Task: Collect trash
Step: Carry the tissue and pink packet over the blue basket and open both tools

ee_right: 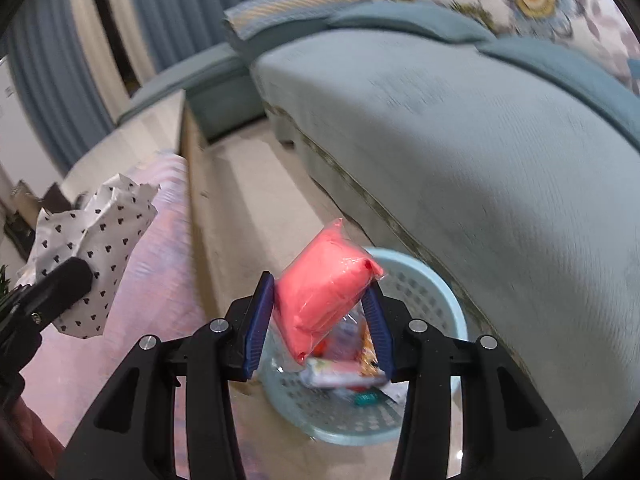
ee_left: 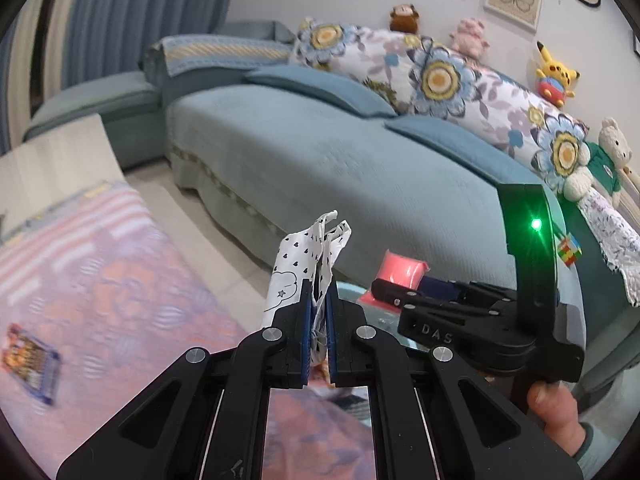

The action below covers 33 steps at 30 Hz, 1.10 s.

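My left gripper (ee_left: 319,300) is shut on a crumpled white paper with black hearts (ee_left: 308,256), held up in the air; the paper also shows in the right wrist view (ee_right: 96,240). My right gripper (ee_right: 318,300) holds a pink plastic-wrapped packet (ee_right: 324,288) between its blue pads, directly above a light blue perforated trash basket (ee_right: 440,292) on the floor. The basket holds several wrappers. In the left wrist view the right gripper (ee_left: 404,292) sits to the right with the pink packet (ee_left: 402,270) at its tips.
A blue sofa (ee_left: 320,152) with floral cushions and plush toys runs behind and right. A table with a pink patterned cloth (ee_left: 100,280) lies to the left, with a small colourful packet (ee_left: 30,360) on it. A Rubik's cube (ee_left: 569,250) sits on the sofa.
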### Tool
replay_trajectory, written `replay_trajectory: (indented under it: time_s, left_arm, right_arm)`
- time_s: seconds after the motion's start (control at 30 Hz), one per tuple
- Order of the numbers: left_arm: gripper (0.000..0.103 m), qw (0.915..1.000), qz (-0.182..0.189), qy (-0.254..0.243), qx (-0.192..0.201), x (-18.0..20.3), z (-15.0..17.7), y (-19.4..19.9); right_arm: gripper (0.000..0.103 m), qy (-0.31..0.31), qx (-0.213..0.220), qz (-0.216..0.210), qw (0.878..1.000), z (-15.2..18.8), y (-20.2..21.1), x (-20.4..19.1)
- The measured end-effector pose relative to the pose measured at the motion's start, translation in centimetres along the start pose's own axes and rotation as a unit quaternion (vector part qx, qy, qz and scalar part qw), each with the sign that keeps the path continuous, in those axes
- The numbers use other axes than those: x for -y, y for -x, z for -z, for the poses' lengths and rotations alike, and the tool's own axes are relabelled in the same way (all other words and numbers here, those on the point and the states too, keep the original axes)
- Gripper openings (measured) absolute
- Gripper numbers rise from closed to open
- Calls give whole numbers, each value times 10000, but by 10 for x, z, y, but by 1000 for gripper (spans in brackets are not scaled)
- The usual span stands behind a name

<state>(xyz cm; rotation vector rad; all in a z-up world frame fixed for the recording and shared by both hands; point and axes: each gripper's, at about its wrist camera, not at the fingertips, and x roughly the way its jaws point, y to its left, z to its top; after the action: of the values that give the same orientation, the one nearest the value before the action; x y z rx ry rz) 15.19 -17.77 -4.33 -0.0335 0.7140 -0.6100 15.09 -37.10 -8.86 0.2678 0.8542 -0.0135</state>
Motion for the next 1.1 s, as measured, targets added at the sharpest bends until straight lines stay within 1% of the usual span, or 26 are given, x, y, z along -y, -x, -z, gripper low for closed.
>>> replay_trajectory:
  time_s: [0.1, 0.13, 0.27, 0.37, 0.43, 0.5, 0.57, 0.67, 0.7, 0.83, 0.9, 1.03, 1.1]
  left_arm:
    - [4, 9995, 151, 50, -262, 7, 9, -23]
    - [4, 9992, 187, 52, -344, 8, 12, -29]
    - [4, 9969, 293, 153, -716, 6, 25, -55]
    - [5, 9946, 431, 299, -899, 0, 32, -65]
    - [8, 9933, 529, 354, -968, -4, 35, -66]
    - [15, 9934, 533, 407, -926, -10, 35, -63]
    - [27, 9931, 583, 510, -879, -14, 33, -61]
    - [35, 9931, 623, 603, -787, -19, 29, -54]
    - [35, 9934, 621, 604, -758, -20, 28, -52]
    - [35, 9945, 554, 594, -662, -26, 23, -40]
    - [35, 9952, 507, 628, -556, -34, 20, -28]
    - [35, 9953, 465, 763, -367, -46, 13, -4]
    - [36, 9958, 415, 796, -204, -54, 10, 17]
  right_arm:
    - [42, -121, -244, 154, 9995, 9, -16, 19]
    - [43, -203, -398, 196, 9988, 13, -25, 27]
    - [44, -407, -801, 234, 9957, 23, -49, 42]
    - [45, -522, -1004, 247, 9933, 32, -62, 49]
    - [45, -596, -1106, 242, 9918, 36, -68, 51]
    - [45, -606, -1149, 277, 9911, 39, -73, 50]
    - [46, -611, -1146, 313, 9910, 42, -73, 48]
    - [53, -642, -1128, 353, 9909, 41, -73, 48]
    - [54, -644, -1112, 361, 9911, 41, -71, 50]
    - [55, -736, -990, 415, 9915, 41, -62, 54]
    - [55, -720, -963, 441, 9918, 41, -57, 54]
    - [55, -575, -785, 423, 9944, 37, -37, 42]
    - [55, -435, -624, 460, 9960, 32, -21, 29]
